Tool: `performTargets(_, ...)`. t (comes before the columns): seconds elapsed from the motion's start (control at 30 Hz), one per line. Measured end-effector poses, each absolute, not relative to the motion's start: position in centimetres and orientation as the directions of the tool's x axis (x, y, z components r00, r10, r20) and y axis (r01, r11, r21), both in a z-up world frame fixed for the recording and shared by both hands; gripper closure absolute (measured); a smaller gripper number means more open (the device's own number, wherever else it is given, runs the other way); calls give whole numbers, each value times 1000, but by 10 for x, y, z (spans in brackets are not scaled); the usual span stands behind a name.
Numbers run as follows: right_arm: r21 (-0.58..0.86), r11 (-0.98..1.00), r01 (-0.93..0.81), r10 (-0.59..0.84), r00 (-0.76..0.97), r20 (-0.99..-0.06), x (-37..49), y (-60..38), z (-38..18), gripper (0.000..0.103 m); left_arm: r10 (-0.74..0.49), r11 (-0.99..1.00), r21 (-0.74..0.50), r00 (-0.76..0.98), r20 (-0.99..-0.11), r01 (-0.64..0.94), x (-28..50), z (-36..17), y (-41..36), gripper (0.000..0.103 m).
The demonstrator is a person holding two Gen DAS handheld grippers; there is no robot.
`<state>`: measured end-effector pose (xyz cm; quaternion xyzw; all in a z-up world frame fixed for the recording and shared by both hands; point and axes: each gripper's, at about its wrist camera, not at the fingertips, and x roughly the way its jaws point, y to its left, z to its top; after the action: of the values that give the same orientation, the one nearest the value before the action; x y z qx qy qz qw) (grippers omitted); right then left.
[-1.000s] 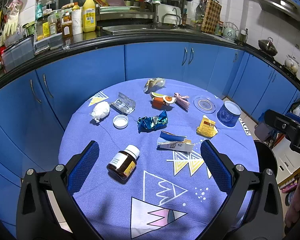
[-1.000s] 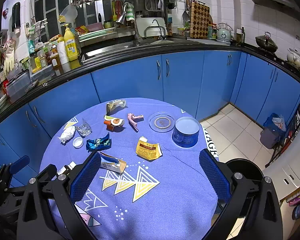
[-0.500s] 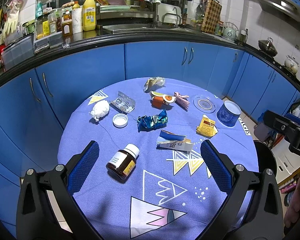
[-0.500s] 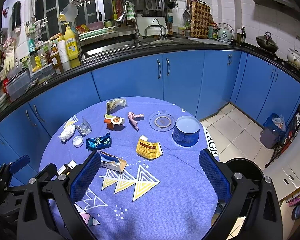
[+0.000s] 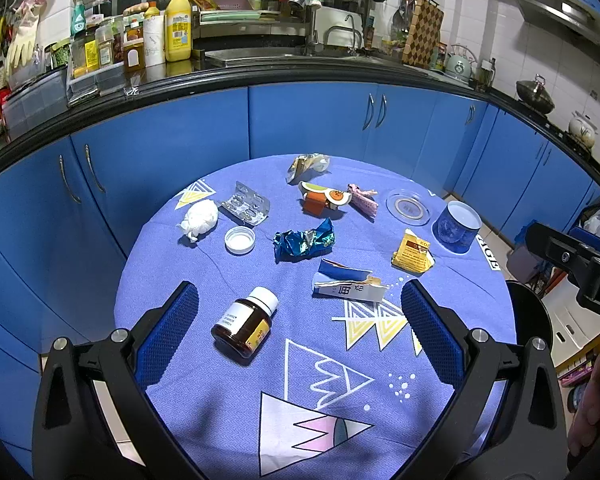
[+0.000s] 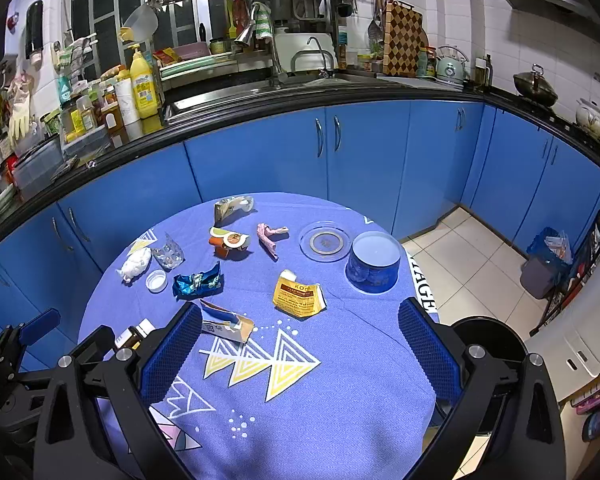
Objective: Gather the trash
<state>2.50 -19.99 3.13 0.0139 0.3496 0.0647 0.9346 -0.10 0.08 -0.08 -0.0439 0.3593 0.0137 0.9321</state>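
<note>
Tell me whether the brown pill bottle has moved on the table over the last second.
No. The brown pill bottle lies on its side at the same spot, just left of the white triangle outline printed on the tablecloth, as before.

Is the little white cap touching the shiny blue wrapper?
Apart. In the left wrist view, bare tablecloth shows between the white cap and the blue wrapper; the right wrist view shows the same gap.
</note>
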Motion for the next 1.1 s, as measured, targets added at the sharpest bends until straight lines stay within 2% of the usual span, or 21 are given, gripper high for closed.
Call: performTargets(1.1,69,991,-111,129,747,-652,25,-199,31,7,-6,996,-72,742,-670,-57,-1,-1,0,3)
